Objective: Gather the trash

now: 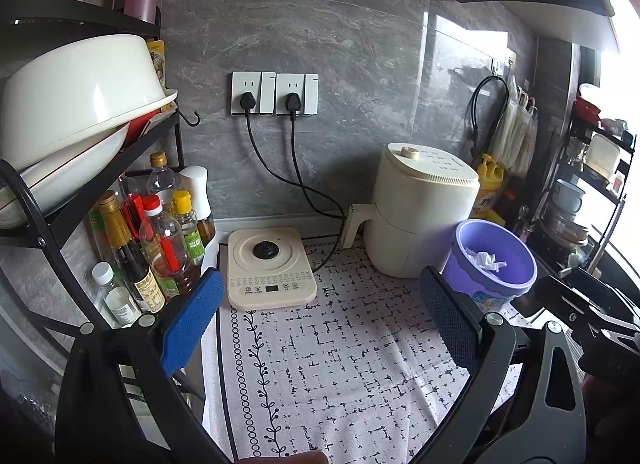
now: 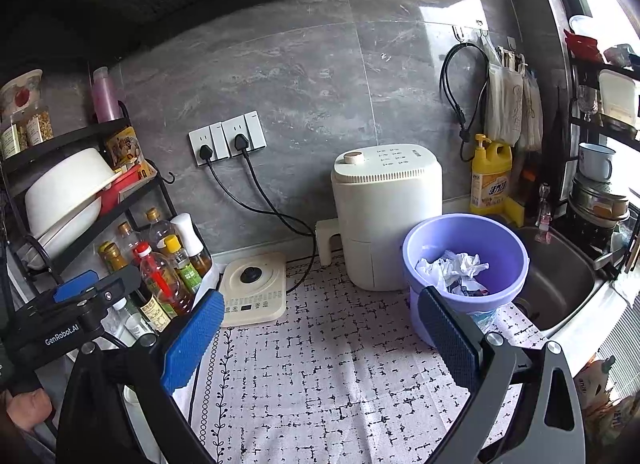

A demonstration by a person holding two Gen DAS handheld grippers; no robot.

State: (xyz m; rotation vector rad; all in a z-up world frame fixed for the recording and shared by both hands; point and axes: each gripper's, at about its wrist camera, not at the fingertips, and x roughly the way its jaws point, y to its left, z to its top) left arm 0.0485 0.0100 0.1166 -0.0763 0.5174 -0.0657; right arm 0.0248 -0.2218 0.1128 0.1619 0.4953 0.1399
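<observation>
A purple bucket (image 1: 494, 264) stands on the patterned cloth at the right, beside the air fryer; it also shows in the right wrist view (image 2: 464, 260). Crumpled white paper trash (image 2: 452, 268) lies inside it, also seen in the left wrist view (image 1: 486, 258). My left gripper (image 1: 320, 312) is open and empty above the cloth, left of the bucket. My right gripper (image 2: 320, 324) is open and empty, its right finger (image 2: 448, 340) in front of the bucket's near wall. I see no loose trash on the cloth.
A cream air fryer (image 2: 384, 216) stands against the wall. A flat induction base (image 2: 254, 292) lies at the left with cords to wall sockets (image 2: 228, 136). Oil and sauce bottles (image 2: 160, 264) crowd a black rack at the left. A steel sink (image 2: 556, 280) lies at the right.
</observation>
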